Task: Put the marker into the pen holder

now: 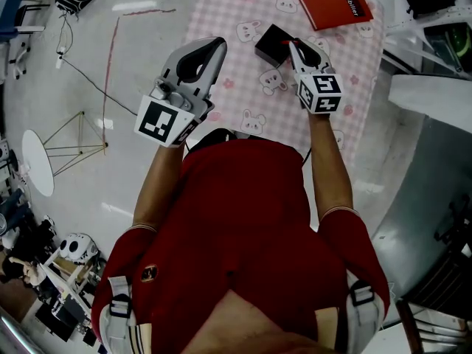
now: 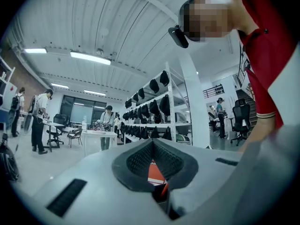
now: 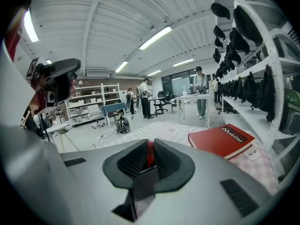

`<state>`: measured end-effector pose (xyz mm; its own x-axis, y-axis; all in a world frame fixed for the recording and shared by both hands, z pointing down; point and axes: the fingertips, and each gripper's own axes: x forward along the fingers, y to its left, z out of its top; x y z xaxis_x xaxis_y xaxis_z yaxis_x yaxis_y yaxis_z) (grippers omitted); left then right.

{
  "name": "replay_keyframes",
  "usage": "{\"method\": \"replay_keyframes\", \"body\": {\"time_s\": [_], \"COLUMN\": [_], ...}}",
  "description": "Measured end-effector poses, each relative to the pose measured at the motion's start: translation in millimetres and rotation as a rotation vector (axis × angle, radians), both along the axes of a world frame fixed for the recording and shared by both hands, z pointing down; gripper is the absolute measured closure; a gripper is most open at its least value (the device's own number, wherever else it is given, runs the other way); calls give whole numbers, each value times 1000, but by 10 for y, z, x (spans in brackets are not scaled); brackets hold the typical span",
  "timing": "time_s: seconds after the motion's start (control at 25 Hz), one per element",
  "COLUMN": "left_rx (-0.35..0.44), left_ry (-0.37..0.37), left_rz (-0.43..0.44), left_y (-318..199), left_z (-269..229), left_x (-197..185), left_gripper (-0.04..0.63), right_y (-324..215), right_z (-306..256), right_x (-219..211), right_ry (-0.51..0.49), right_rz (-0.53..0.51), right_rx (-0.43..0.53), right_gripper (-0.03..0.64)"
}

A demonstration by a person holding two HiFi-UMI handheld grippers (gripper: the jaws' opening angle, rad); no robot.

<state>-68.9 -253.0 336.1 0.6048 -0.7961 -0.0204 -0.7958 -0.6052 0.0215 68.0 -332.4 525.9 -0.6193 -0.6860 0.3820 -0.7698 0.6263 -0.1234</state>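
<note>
The person in the red shirt (image 1: 243, 220) stands at a surface with a pink checked cloth with little bunnies on it (image 1: 236, 6). Each hand holds one grey claw.

The right claw (image 1: 293, 46) is out over the cloth. In the right gripper view, the right claw (image 3: 150, 146) is almost closed, and its two dark pads squeeze a thin red marker (image 3: 150, 154). The marker stands up between the pads, and only a small bit of it shows. In the head view, a tiny red bit of the marker (image 1: 286, 41) shows at the tip of the claw. That tip is right at the edge of the small black box-shaped pen holder (image 1: 269, 46). The marker is in the claw, not in the holder. From these views you cannot tell if the marker touches the holder.

A flat red book with white letters (image 1: 332, 4) lies on the cloth, past the pen holder and a bit to the right. It also shows in the right gripper view (image 3: 220, 139), lying flat in front of the claw.

The left claw (image 1: 210, 44) is up in the air at the left edge of the cloth, partly over the grey floor (image 1: 110, 87). In the left gripper view, the tips of the left claw (image 2: 152, 142) touch each other. No thing sits between its pads.
</note>
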Motion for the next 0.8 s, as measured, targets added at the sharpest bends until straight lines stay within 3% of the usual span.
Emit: {"method": "replay_keyframes", "body": {"time_s": [0.8], "left_rx": [-38], "left_ry": [4], "left_rz": [-11], "left_y": [12], "left_z": [147], "left_x": [-25], "left_gripper": [589], "right_y": [-84], "right_z": [296], "right_x": [-8], "right_ry": [99], "right_rz": [-19], "right_rx": [-48], "right_gripper": [553]}}
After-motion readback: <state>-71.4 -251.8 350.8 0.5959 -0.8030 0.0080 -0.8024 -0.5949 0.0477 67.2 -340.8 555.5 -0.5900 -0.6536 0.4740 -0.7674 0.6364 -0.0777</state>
